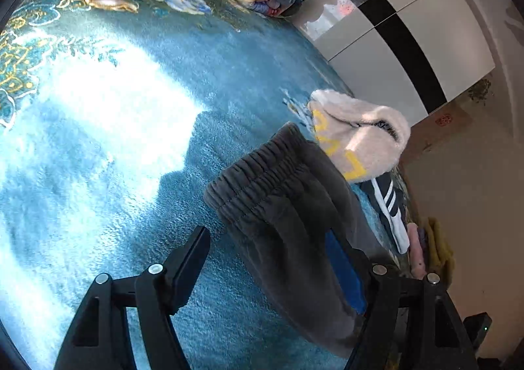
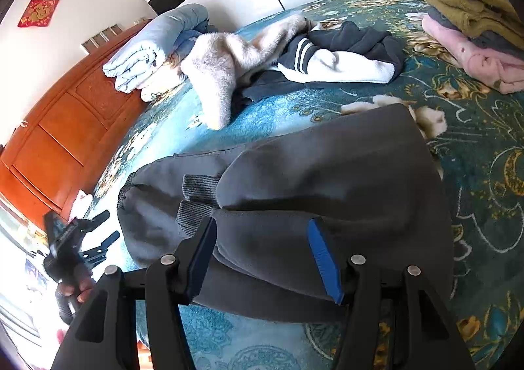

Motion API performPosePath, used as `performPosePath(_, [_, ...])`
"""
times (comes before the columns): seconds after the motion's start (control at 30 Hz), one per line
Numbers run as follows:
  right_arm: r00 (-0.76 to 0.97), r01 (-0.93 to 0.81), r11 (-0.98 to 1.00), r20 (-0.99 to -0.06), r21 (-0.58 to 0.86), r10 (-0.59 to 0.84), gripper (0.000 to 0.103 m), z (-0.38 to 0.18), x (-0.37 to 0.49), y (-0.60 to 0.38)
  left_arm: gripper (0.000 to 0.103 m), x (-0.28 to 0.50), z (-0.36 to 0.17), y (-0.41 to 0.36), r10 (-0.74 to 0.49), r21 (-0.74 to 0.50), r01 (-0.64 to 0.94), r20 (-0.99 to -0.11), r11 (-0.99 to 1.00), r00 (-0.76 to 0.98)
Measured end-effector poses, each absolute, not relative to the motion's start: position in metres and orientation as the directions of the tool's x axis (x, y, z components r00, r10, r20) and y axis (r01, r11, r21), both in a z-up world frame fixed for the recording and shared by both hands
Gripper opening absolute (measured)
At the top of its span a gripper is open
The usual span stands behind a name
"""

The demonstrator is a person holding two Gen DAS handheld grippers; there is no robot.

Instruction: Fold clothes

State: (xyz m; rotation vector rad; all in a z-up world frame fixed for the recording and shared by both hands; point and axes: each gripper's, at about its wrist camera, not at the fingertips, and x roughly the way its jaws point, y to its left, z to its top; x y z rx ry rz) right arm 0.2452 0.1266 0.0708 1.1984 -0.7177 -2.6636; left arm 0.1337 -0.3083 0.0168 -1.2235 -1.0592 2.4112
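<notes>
Grey sweatpants (image 2: 314, 180) lie folded over, elastic waistband (image 1: 262, 170) bunched

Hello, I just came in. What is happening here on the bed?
A person is folding clothes on the bed, with a tool in each hand. Grey sweatpants lie partly folded on the blue cover. The right tool is open over the sweatpants, and the left tool is open at their elastic waistband. Behind them lies an unfolded heap of fleece and dark clothes. A folded pile sits at the right.
</notes>
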Motion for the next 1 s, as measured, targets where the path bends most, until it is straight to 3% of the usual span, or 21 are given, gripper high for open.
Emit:
performPosePath(0.1, [-0.679,-0.084,-0.865,-0.663,0.495,-0.314,0.06,0.069,0.25,0.133,0.072,0.123,0.008,-0.304,0.518,-0.732,0.129,-0.584,-0.669,-0.625])
performPosePath(0.13, [-0.679,-0.089,-0.863,-0.664,0.497,-0.313,0.06,0.068,0.251,0.136,0.06,0.123,0.008,-0.303,0.5,-0.723,0.146,-0.594,-0.675,-0.63])
performPosePath(0.2, [-0.68,-0.099,-0.859,-0.664,0.503,-0.311,0.06,0.067,0.255,0.141,0.047,0.122,0.012,-0.302,0.463,-0.697,0.163,-0.614,-0.698,-0.64])
performPosePath(0.33, [-0.702,-0.111,-0.839,-0.639,0.533,-0.313,0.06,0.069,0.264,0.154,0.038,0.128,0.042,-0.289,0.397,-0.622,0.113,-0.618,-0.775,-0.678])
performPosePath(0.5, [-0.734,-0.11,-0.811,-0.597,0.575,-0.323,0.06,0.07,0.278,0.171,0.036,0.156,0.135,-0.221,0.28,-0.364,-0.076,-0.549,-0.928,-0.788])
performPosePath(0.63, [-0.76,-0.11,-0.782,-0.558,0.614,-0.332,0.06,0.067,0.292,0.186,0.036,0.188,0.198,-0.13,0.283,-0.135,-0.248,-0.454,-0.959,-0.845])
performPosePath(0.8, [-0.801,-0.134,-0.747,-0.515,0.651,-0.305,0.06,0.066,0.318,0.214,0.036,0.215,0.207,-0.011,0.275,0.141,-0.374,-0.457,-0.917,-0.846])
performPosePath(1.0, [-0.829,-0.23,-0.687,-0.508,0.689,-0.232,0.06,0.056,0.35,0.257,0.035,0.234,0.165,0.089,0.288,0.282,-0.498,-0.548,-0.82,-0.785])
